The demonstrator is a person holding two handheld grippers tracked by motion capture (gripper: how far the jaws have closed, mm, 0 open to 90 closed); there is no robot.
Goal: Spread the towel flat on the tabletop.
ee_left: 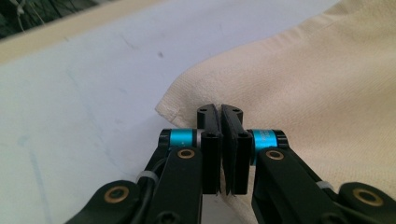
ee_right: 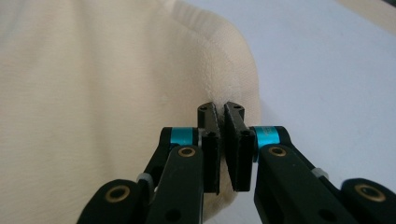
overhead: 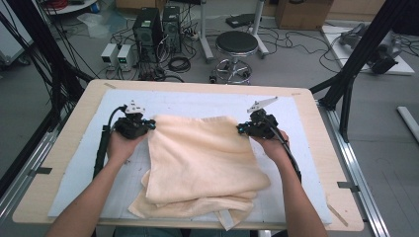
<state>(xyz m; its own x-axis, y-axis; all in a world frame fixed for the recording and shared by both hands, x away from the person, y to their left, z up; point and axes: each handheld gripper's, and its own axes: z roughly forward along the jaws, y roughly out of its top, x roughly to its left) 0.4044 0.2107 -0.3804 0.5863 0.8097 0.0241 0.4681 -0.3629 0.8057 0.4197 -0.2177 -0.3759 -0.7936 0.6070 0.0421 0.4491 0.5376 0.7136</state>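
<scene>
high view: cream towel (overhead: 200, 163) lies folded over on the pale blue mat (overhead: 197, 104) that covers the wooden table (overhead: 316, 128). its far edge runs between my two tools; the near part sits in loose stacked layers by the table's front edge, with one small flap hanging over that edge.

left gripper (overhead: 148, 124): at the towel's far left corner, held in the left hand (overhead: 121, 143), black cable trailing back along the forearm. in the left gripper view the left gripper (ee_left: 220, 112) has its jaws drawn together with a thin slit between the pads, and the towel's (ee_left: 299, 93) hemmed corner fabric runs right up to the tips. i read it as pinched on the towel edge. the mat (ee_left: 84, 93) fills the left of that view, with a strip of table edge (ee_left: 56, 35) at the top.

right gripper (overhead: 242, 128): at the far right corner, in the right hand (overhead: 274, 145), grey three-cornered plate on top. in the right gripper view the right gripper (ee_right: 220, 112) shows the same narrow slit, jaws pressed together with the towel's (ee_right: 93, 102) rounded folded edge bunched at the tips and wrapping below them. clamped on cloth.

beyond the table: a black round stool (overhead: 236, 44), computer towers (overhead: 158, 27), loose cables on the floor.
</scene>
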